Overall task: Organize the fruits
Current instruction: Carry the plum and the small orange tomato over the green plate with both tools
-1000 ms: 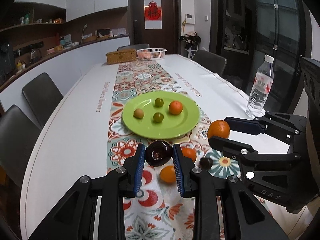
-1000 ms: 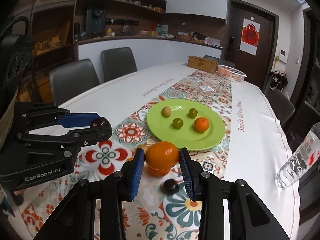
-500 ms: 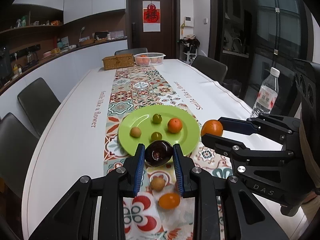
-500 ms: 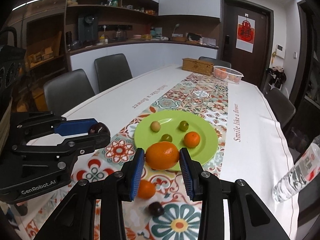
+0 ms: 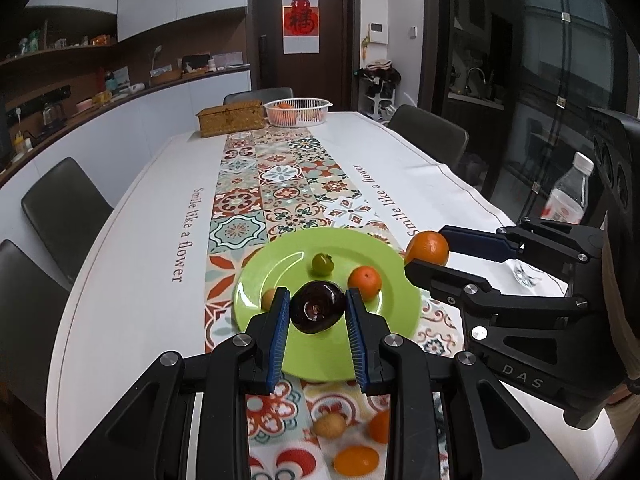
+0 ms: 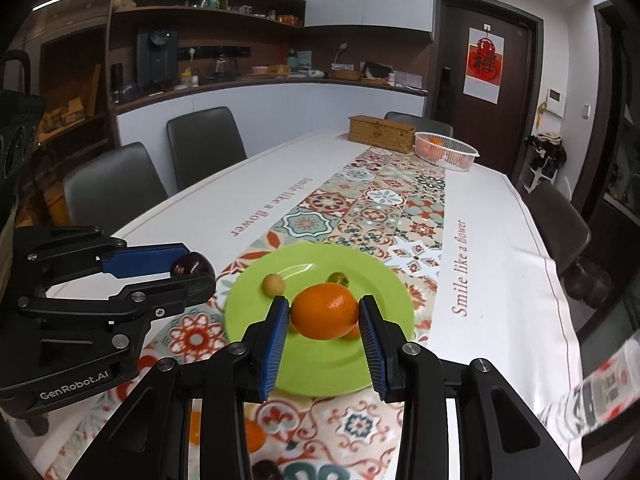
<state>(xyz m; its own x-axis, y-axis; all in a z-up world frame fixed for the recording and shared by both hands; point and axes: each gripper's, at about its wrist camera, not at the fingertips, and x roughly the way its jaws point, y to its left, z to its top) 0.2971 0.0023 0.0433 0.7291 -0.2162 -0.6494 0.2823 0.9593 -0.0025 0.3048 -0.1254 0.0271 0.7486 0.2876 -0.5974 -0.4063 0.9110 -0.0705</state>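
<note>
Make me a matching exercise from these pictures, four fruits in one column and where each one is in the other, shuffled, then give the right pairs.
Column one:
1. dark plum
2. large orange
3. small green fruit
4. oval orange fruit

Column two:
A. lying on the green plate
B. held in the right gripper
C. lying on the patterned runner, nearer the camera than the plate
D. held in the left gripper

Pairs: 1-D, 2-B, 3-A, 4-C
</note>
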